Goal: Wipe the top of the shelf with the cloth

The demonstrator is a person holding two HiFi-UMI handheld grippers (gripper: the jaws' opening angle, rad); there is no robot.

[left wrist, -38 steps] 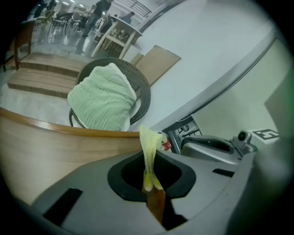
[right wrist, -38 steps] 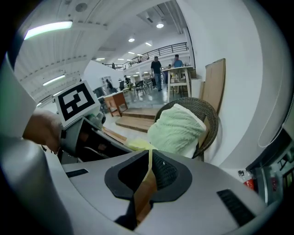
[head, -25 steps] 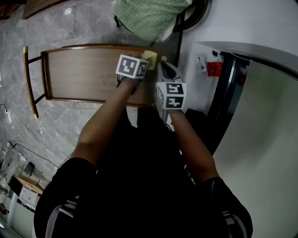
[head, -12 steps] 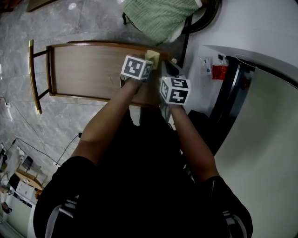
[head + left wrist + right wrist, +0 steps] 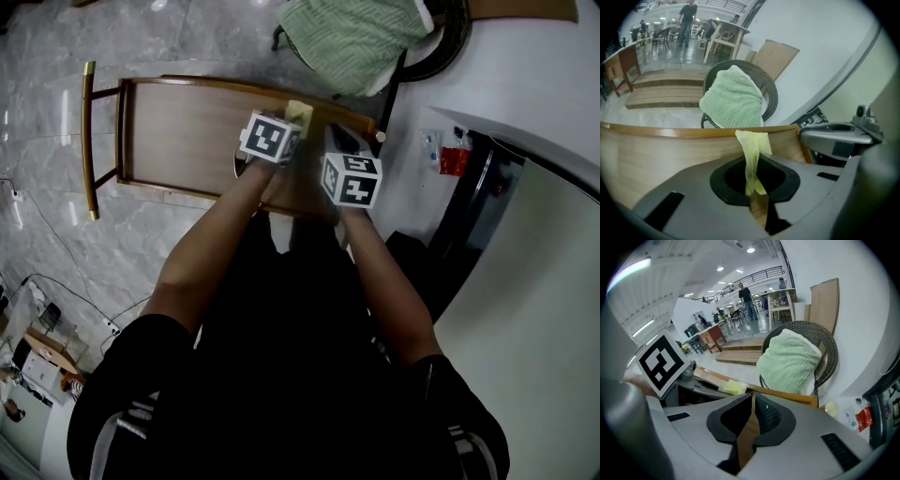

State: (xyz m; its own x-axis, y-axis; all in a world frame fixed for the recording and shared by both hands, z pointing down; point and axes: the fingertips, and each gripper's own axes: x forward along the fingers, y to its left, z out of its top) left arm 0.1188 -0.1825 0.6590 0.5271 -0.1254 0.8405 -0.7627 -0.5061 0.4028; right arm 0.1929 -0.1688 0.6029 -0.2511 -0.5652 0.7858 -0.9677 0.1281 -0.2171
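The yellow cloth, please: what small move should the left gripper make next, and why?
Probably press the cloth down and sweep left: the left gripper grips it near the right end of the shelf top, with bare wood stretching leftward.

No legible text. Marker cube [image 5: 352, 180]: black-white squares only. Red packet [image 5: 455, 160]: print perhaps, too small.
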